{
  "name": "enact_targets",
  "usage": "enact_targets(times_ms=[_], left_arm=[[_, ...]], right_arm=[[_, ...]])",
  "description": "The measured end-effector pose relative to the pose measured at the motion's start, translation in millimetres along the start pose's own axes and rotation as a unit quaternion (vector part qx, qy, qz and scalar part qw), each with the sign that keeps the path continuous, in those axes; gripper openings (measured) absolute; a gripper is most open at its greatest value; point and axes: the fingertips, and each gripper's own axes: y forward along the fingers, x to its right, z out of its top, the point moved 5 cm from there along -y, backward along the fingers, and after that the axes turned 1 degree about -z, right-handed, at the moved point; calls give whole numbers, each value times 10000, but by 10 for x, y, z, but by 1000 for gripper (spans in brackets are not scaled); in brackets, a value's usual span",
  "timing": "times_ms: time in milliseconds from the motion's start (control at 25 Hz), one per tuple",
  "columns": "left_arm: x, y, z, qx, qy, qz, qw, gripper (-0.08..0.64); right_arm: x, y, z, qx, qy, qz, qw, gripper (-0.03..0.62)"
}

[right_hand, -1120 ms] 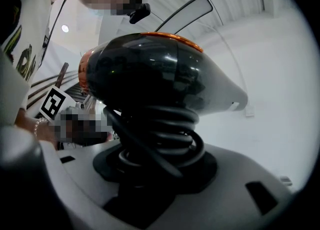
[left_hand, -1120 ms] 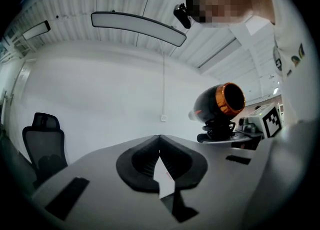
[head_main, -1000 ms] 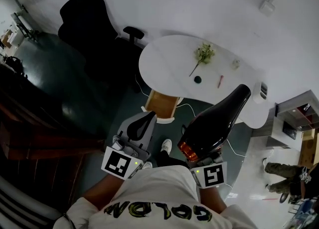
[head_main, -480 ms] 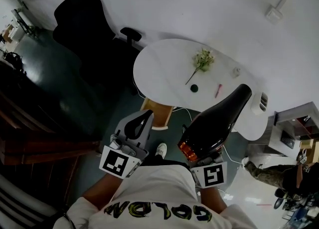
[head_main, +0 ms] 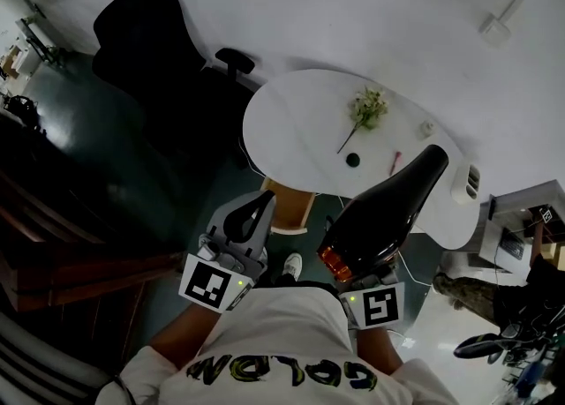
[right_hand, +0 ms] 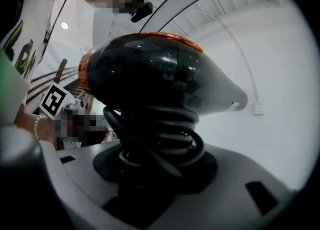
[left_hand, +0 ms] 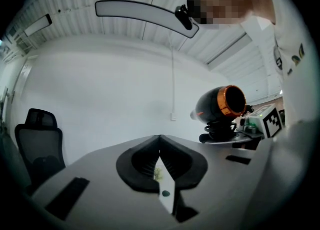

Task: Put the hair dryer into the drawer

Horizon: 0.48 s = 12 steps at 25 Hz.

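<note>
White-walled room. My right claw (right_hand: 155, 174) is clamped on the cord-wrapped handle of the glossy black, orange-ringed hair dryer (head_main: 388, 213), held short of the white counter (head_main: 296, 121) and its open wooden drawer (head_main: 287, 197); left claw (left_hand: 160, 140) closed, empty. Black chair (head_main: 146, 50) beyond.

The white table (head_main: 300, 121) and the open drawer (head_main: 287, 203) under its rim now sit lower in the head view, closer to the hair dryer (head_main: 380, 218). The dryer's nozzle now lies just beside the pink pen (head_main: 395, 163). The bystander's legs (head_main: 468, 293) appear farther left.
</note>
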Motion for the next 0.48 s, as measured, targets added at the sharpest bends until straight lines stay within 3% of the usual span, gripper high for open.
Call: enact_targets(times_ms=[200, 480], left_arm=[[-225, 4, -33, -149, -3, -205, 9997, 12], [-393, 117, -335, -488, -197, -358, 9980, 12]], right_arm=[[-103, 205, -54, -194, -78, 39, 9998, 232], [-80, 361, -437, -692, -130, 198, 9973, 232]])
